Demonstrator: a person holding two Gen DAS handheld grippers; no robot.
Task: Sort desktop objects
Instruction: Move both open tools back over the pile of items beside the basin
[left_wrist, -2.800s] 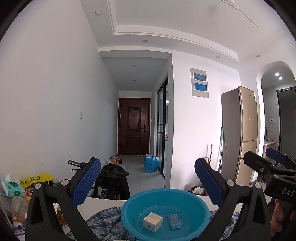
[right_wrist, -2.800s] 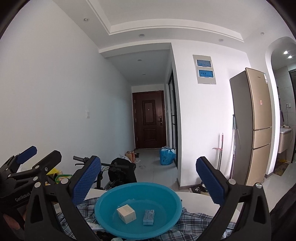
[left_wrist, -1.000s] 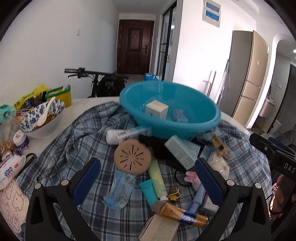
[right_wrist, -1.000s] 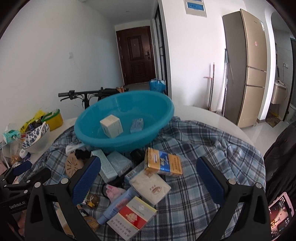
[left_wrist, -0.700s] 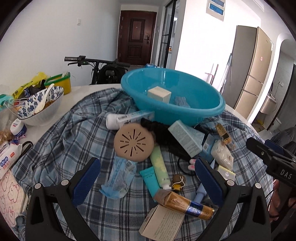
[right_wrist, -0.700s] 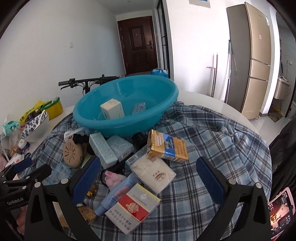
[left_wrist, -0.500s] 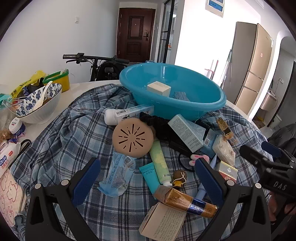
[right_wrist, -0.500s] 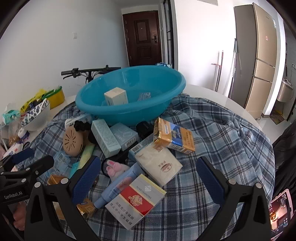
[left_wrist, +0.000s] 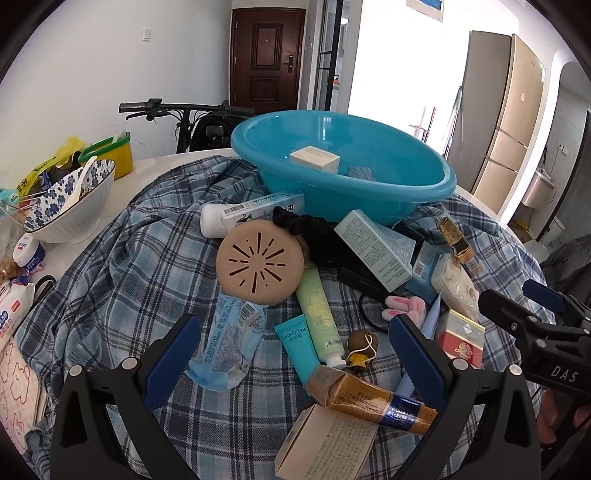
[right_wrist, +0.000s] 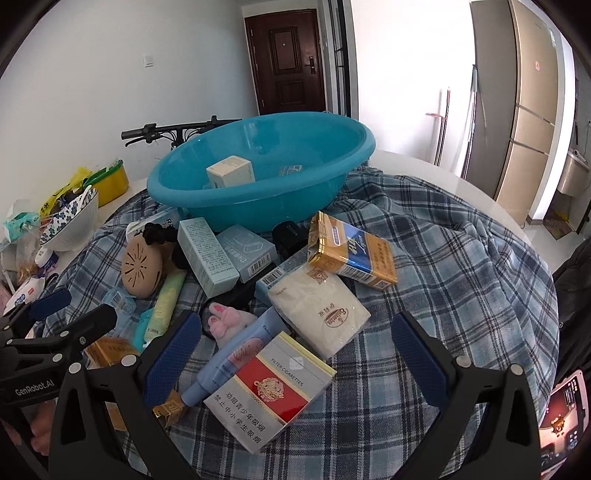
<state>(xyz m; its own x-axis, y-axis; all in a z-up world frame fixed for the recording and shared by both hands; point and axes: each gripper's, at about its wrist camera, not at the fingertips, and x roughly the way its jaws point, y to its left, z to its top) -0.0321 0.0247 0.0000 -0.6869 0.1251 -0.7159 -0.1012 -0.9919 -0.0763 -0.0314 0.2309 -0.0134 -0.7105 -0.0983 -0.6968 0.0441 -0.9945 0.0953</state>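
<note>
A blue basin (left_wrist: 424, 173) (right_wrist: 177, 192) stands at the back of a plaid cloth and holds a white box (left_wrist: 314, 158) and a small blue packet (left_wrist: 360, 171). Several loose items lie in front of it: a tan round disc (left_wrist: 260, 267), a green tube (left_wrist: 317, 314), a gold pack (left_wrist: 369, 400), a red and white cigarette pack (right_wrist: 271, 389), a gold and blue pack (right_wrist: 351, 254). My left gripper (left_wrist: 295, 362) is open above the gold pack and the tubes. My right gripper (right_wrist: 295, 356) is open above the cigarette pack.
A patterned bowl with a spoon (left_wrist: 70, 199), a yellow tub (left_wrist: 110, 155) and snack packets stand on the table at the left. A bicycle handlebar (left_wrist: 177, 109) is behind the table. A fridge (right_wrist: 532, 110) stands at the right.
Both grippers have tilted down from the room view and moved in over the table. The pile of items now lies between the open fingers of each.
</note>
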